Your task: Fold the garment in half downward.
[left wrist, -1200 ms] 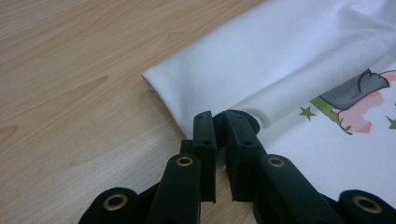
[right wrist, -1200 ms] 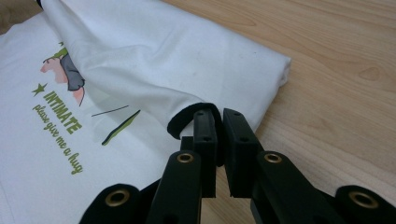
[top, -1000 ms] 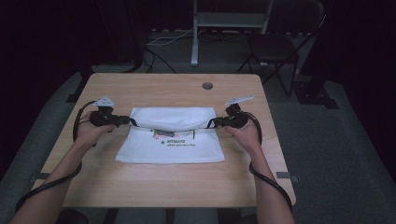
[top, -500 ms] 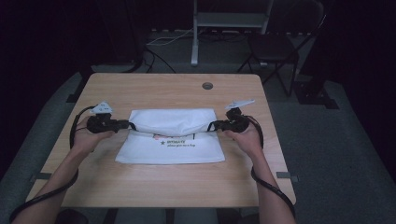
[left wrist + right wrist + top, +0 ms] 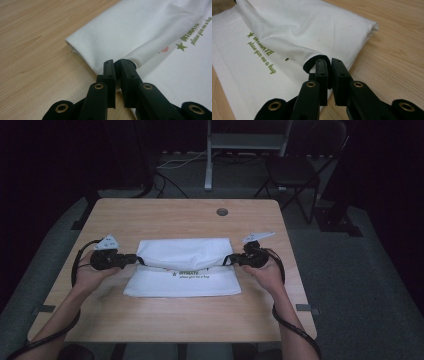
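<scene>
The desk (image 5: 150, 325) is bare wood all around the white cloth (image 5: 182, 270); a small round hole (image 5: 222, 212) sits far back.

The wooden worktop (image 5: 150, 220) fills the middle of the frame, with a round dark grommet (image 5: 222, 212) near its far edge. A folding chair (image 5: 295, 170) and a metal stand (image 5: 210, 160) sit at the top.

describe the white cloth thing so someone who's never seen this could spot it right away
On the wooden table, look at the middle, between the person's two hands. The white cloth lies there, part folded, its far half pulled toward the person. It is the only white fabric, printed with small green lettering and a green star.
</scene>
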The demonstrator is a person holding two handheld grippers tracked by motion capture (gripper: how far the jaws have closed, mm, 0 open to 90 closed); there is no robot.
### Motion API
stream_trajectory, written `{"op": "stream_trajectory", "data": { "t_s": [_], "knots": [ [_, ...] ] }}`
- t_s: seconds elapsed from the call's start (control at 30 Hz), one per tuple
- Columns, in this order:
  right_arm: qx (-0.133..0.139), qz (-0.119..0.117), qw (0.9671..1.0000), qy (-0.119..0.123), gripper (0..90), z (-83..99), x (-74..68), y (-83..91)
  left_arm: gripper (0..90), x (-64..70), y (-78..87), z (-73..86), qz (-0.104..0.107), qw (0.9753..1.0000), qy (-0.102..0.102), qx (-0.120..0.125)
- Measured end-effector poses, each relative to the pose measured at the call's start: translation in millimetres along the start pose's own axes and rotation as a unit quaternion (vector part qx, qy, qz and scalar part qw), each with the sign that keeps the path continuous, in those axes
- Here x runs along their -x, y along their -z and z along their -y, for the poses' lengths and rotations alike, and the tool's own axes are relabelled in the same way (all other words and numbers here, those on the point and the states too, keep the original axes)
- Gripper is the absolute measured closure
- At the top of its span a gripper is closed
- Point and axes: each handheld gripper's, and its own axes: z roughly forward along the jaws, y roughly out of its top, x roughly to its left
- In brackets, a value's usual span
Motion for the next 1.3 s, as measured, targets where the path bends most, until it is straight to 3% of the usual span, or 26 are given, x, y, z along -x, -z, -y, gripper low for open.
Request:
{"op": "stream_trajectory", "data": {
  "t_s": [1.3],
  "knots": [
    [-0.002,-0.010,0.9994,0.032,84.5,21.2,-20.3,16.8,83.0,23.2,22.1,25.1,0.007,0.9998,-0.011,0.017]
  ]
}}
